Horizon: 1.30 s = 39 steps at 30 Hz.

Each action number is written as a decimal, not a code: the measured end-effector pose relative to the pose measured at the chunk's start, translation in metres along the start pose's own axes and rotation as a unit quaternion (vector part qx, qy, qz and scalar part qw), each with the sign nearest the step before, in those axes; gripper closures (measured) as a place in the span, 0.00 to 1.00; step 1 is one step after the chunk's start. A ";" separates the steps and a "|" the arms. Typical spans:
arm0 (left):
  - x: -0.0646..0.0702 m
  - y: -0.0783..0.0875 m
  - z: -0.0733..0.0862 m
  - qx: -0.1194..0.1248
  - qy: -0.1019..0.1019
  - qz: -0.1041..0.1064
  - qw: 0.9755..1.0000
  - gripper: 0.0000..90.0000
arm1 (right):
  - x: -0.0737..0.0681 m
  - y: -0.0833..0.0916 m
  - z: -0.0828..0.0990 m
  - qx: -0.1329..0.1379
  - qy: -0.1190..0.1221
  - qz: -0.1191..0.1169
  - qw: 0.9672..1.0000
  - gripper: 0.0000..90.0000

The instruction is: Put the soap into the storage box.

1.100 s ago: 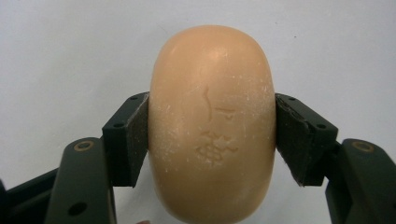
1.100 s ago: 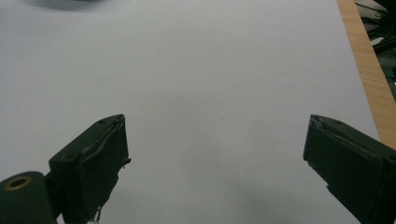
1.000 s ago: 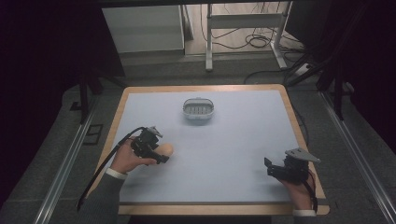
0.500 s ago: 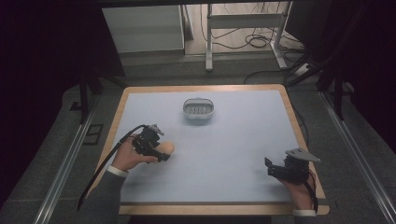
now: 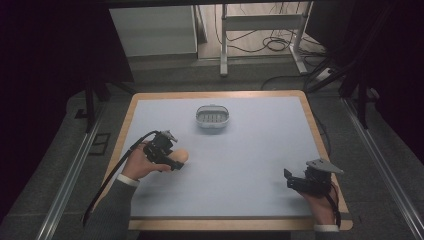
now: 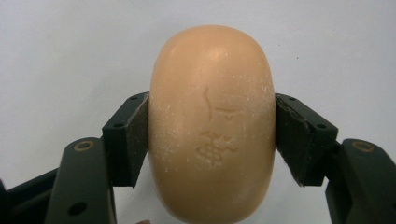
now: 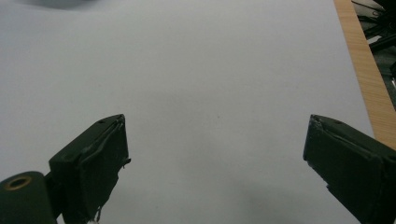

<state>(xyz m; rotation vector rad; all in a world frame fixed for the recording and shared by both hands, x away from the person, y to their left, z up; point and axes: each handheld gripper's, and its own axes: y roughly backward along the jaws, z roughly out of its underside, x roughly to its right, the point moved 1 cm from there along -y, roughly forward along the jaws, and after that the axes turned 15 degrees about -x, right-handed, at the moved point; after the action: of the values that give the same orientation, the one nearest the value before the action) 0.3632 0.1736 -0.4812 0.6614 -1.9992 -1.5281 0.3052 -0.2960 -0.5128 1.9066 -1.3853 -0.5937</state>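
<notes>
High view: a person seated at the near edge of a wooden table (image 5: 305, 102) covered by a pale mat (image 5: 250, 150) holds a two-jaw gripper in each hand. The left gripper (image 5: 175, 162), at the mat's near left, is clamped on a peach-coloured bar of soap (image 5: 181, 157), which sits just above the mat between the black jaws, with a cable trailing back off the table's near left edge. Left gripper view: the oval soap bar (image 6: 212, 126) stands lengthwise between the two pads (image 6: 138, 135), which press on its opposite long sides; a stamped emblem and a light white dusting mark its face, and the plain mat (image 6: 70, 46) lies behind it. A grey soap dish (image 5: 213, 118) with a slotted floor rests toward the far middle of the mat, well apart from both grippers; nothing can be made out inside it. The right gripper (image 5: 288, 179) rests at the near right corner of the mat, its grey three-cornered plate on top, pointing toward the middle. Right gripper view: the right gripper (image 7: 215, 163) has its jaws wide apart over bare mat (image 7: 210, 70), nothing between them, with the wooden table edge (image 7: 362, 70) running along the right.
</notes>
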 end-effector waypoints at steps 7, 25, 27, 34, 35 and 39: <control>-0.001 0.001 -0.004 -0.002 -0.002 -0.002 1.000 0.36 | 0.000 -0.001 0.000 -0.001 0.000 0.001 1.000 0.07; -0.003 0.004 -0.012 0.000 -0.002 -0.004 1.000 0.36 | 0.001 -0.001 0.001 -0.002 -0.001 0.002 1.000 0.07; -0.004 0.005 -0.013 0.000 -0.004 -0.005 1.000 0.36 | 0.001 -0.001 0.001 -0.002 0.000 0.003 1.000 0.07; -0.004 0.008 -0.019 0.000 -0.006 -0.009 1.000 0.36 | 0.002 -0.001 0.001 -0.001 -0.002 0.005 1.000 0.07; -0.004 0.009 -0.020 0.002 -0.007 -0.008 1.000 0.36 | 0.002 -0.001 0.001 -0.002 -0.002 0.004 1.000 0.07; -0.003 0.010 -0.024 0.002 -0.009 -0.009 1.000 0.36 | 0.003 0.000 0.001 -0.002 -0.002 0.005 1.000 0.07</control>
<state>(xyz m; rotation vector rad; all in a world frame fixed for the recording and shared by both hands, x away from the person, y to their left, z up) 0.3811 0.1614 -0.4671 0.6715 -2.0155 -1.5468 0.3057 -0.2989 -0.5137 1.8954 -1.3937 -0.5958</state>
